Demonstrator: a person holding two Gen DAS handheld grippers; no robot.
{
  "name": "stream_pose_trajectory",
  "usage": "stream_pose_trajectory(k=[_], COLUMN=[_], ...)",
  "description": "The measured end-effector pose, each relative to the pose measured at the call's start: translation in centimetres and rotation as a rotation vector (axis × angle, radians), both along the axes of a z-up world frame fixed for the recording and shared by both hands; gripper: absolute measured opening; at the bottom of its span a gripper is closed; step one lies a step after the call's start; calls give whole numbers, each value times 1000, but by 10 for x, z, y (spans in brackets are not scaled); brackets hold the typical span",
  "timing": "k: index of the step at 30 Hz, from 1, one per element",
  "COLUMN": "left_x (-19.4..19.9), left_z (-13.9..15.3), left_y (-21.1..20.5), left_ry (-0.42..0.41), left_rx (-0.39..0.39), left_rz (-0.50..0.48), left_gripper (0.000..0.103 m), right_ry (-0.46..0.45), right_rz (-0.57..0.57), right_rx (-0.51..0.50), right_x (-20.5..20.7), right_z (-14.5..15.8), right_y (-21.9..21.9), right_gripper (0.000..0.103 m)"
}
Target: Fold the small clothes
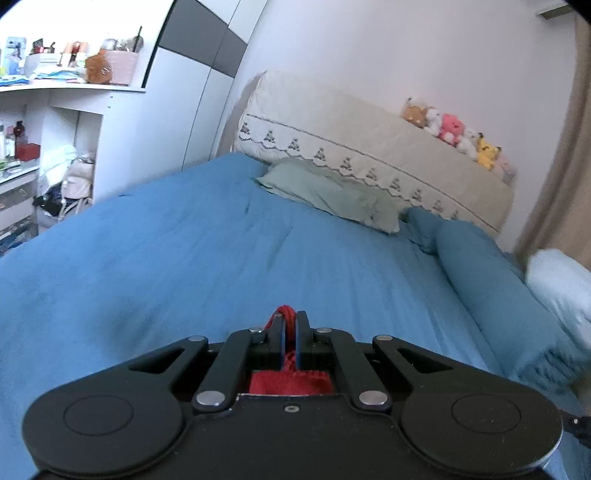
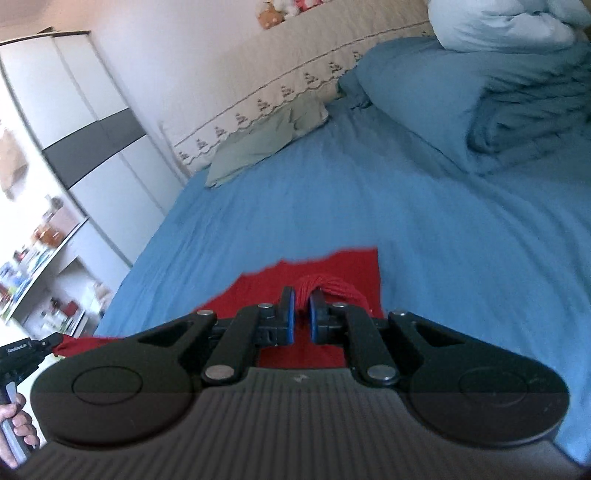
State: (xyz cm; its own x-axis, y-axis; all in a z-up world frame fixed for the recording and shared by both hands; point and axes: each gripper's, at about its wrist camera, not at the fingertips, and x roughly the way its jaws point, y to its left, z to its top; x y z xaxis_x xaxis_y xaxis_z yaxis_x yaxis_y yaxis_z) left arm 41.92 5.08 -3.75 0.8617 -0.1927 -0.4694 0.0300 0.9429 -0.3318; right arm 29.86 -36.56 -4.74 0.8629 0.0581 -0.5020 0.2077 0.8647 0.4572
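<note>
A small red knitted garment (image 2: pixel 332 269) lies partly spread on the blue bedspread (image 2: pixel 369 199). My right gripper (image 2: pixel 301 306) is shut on a bunched red fold of it, just above the bed. My left gripper (image 1: pixel 290 325) is shut on another part of the same red garment (image 1: pixel 288 380), with red cloth poking out past the fingertips and behind the jaws. The left gripper also shows at the lower left edge of the right wrist view (image 2: pixel 48 341), held by a hand, with red cloth at its tip.
A pale green pillow (image 1: pixel 332 195) and a cream headboard cover (image 1: pixel 369 147) with plush toys (image 1: pixel 454 133) lie ahead. A folded blue blanket (image 2: pixel 517 110) and a white duvet (image 2: pixel 498 22) sit on the right. White shelves (image 1: pixel 55 110) and a wardrobe stand on the left.
</note>
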Motion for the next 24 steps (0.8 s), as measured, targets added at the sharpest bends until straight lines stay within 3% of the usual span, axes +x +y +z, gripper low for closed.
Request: stream_pose_trajectory(k=[2,7,11,17,19,20,21,22,24], left_x=[43,119,150,176,178,177,172,166,147], left_z=[-15,-77,-121,-140,-141,-140,-136,-132,-121], left_y=[-11,-27,-31,-31,-33,-32,-31,-35,-37], left_ry=[28,126,190,200,197,193,177,146,73], left_rx=[17,54,75,90,84,93,109,131,193], left_rz=[4,40,66,84,96,106,114,118,89], left_gripper=[4,4,4,6,17,48,77,84,87], right_ry=[-3,21,74,101,130,128,112,89,8], right_rz=[-16,-36,-49,-30,-27,-29,-33,-45,-49], right_rx=[-20,-15,-44,-131,-172,-201,-229,-251,-277], right_x=[44,138,186,228,239,241,239,234,221], right_z=[-7,-58,-103,-133,-140,-142,-141,-139,-129], right_y=[-8,-24,-30,-30,-25,-21,-17,-12,-6], right_gripper=[23,23,23,25,33,56,71,95,99])
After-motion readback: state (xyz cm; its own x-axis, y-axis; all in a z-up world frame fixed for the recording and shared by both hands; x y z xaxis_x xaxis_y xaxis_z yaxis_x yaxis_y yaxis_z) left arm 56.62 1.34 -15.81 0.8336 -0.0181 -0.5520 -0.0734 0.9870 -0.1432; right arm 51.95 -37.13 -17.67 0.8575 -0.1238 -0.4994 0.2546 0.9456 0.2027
